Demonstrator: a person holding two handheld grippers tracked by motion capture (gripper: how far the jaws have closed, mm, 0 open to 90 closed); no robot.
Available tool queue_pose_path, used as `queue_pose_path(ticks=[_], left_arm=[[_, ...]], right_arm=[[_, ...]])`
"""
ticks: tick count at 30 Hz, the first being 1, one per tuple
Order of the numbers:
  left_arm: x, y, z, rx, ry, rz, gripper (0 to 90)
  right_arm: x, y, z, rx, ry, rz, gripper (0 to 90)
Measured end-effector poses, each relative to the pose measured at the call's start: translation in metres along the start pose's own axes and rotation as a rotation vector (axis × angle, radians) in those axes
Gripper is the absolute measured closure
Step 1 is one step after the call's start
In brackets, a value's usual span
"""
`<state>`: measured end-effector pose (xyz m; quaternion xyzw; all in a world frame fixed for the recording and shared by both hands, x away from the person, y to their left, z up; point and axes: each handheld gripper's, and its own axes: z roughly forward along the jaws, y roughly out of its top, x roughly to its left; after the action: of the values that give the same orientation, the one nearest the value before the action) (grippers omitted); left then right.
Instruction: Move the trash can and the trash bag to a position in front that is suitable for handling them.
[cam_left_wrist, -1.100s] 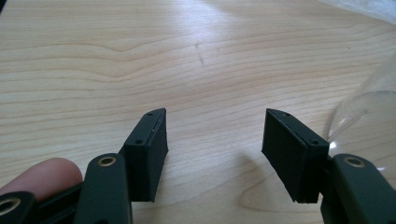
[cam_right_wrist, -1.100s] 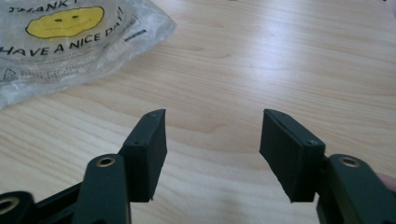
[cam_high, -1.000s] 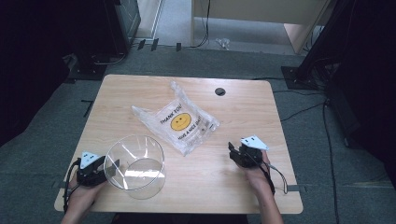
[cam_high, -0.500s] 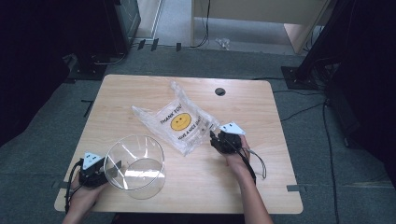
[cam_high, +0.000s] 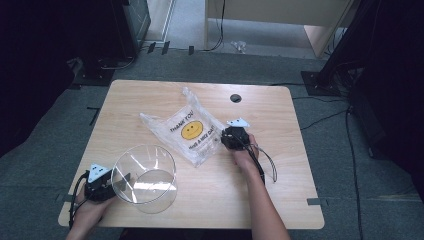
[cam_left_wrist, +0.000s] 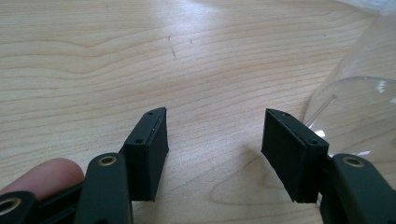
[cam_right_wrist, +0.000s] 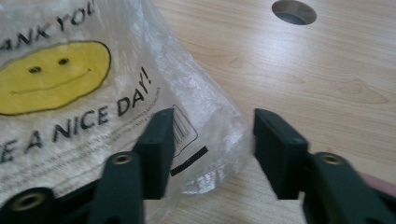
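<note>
A clear plastic bag (cam_high: 190, 131) printed with a yellow smiley and black lettering lies flat at the table's middle. My right gripper (cam_high: 225, 138) is at the bag's right corner. In the right gripper view the bag (cam_right_wrist: 93, 93) has that corner between the jaws of the right gripper (cam_right_wrist: 214, 119); the jaws have just been closing, and a gap still shows beside the right pad. A clear round bowl (cam_high: 145, 177) stands near the front left. My left gripper (cam_high: 102, 182) rests just left of the bowl. The left gripper (cam_left_wrist: 215, 121) is open over bare wood, with the bowl (cam_left_wrist: 359, 93) at its right.
The wooden table (cam_high: 280, 190) has a round cable hole (cam_high: 235, 98) at the back, also seen as the cable hole (cam_right_wrist: 294, 11) beyond the bag. A cable loops behind my right hand. Dark stands and cables surround the table on grey carpet.
My right gripper has moved left from the table's right side to the bag's right corner, and its jaws stand narrower. The left gripper and the bowl have stayed put.
</note>
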<state>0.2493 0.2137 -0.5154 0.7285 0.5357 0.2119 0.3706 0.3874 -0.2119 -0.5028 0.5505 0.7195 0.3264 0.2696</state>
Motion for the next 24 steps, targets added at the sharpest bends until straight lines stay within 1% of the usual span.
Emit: queue_pose_path(ticks=[1, 2, 3, 5, 6, 7, 8, 12, 13, 15, 18, 19, 21, 22, 23, 24], left_arm=[[0.000, 0.000, 0.000, 0.000, 0.000, 0.001, 40.1], [0.000, 0.000, 0.000, 0.000, 0.000, 0.001, 40.0], [0.000, 0.000, 0.000, 0.000, 0.000, 0.002, 40.1], [0.000, 0.000, 0.000, -0.002, 0.000, 0.001, 40.0], [0.000, 0.000, 0.000, -0.002, 0.000, 0.001, 40.0], [0.000, 0.000, 0.000, -0.002, 0.000, 0.001, 40.0], [0.000, 0.000, 0.000, -0.001, 0.000, 0.001, 40.1], [0.000, 0.000, 0.000, 0.001, -0.001, 0.002, 39.9], [0.000, 0.000, 0.000, -0.001, -0.001, 0.002, 39.5], [0.000, 0.000, 0.000, -0.001, -0.001, 0.002, 39.4], [0.000, 0.000, 0.000, -0.001, -0.001, 0.002, 39.3], [0.000, 0.000, 0.000, -0.001, -0.002, 0.002, 39.3], [0.000, 0.000, 0.000, -0.002, -0.003, 0.001, 39.2], [0.000, 0.000, 0.000, -0.002, -0.003, 0.002, 39.2], [0.000, 0.000, 0.000, -0.003, -0.003, 0.000, 39.2], [0.000, 0.000, 0.000, -0.003, -0.003, 0.001, 39.1]], right_arm=[[0.000, 0.000, 0.000, 0.000, 0.000, 0.000, 66.5], [0.002, -0.002, 0.001, 0.009, 0.027, -0.006, 73.8], [0.003, -0.003, 0.001, 0.006, 0.037, -0.017, 76.4], [0.005, -0.005, 0.002, 0.016, 0.029, -0.043, 83.4], [0.005, -0.005, 0.002, 0.016, 0.029, -0.043, 83.4], [0.006, -0.008, 0.002, 0.023, 0.043, -0.048, 88.2], [0.006, -0.009, 0.002, 0.026, 0.044, -0.048, 90.0], [0.006, -0.015, 0.002, 0.033, 0.054, -0.059, 90.0], [0.005, -0.017, 0.000, 0.027, 0.066, -0.057, 90.0], [0.005, -0.018, -0.001, 0.026, 0.065, -0.060, 90.0], [0.004, -0.025, -0.009, 0.022, 0.045, -0.067, 90.0], [0.004, -0.025, -0.009, 0.022, 0.045, -0.067, 90.0], [0.002, -0.030, -0.014, 0.021, 0.032, -0.062, 90.0], [-0.001, -0.036, -0.021, 0.022, 0.016, -0.052, 90.0], [-0.001, -0.036, -0.021, 0.022, 0.016, -0.052, 90.0], [-0.003, -0.040, -0.024, 0.020, 0.008, -0.053, 90.0]])
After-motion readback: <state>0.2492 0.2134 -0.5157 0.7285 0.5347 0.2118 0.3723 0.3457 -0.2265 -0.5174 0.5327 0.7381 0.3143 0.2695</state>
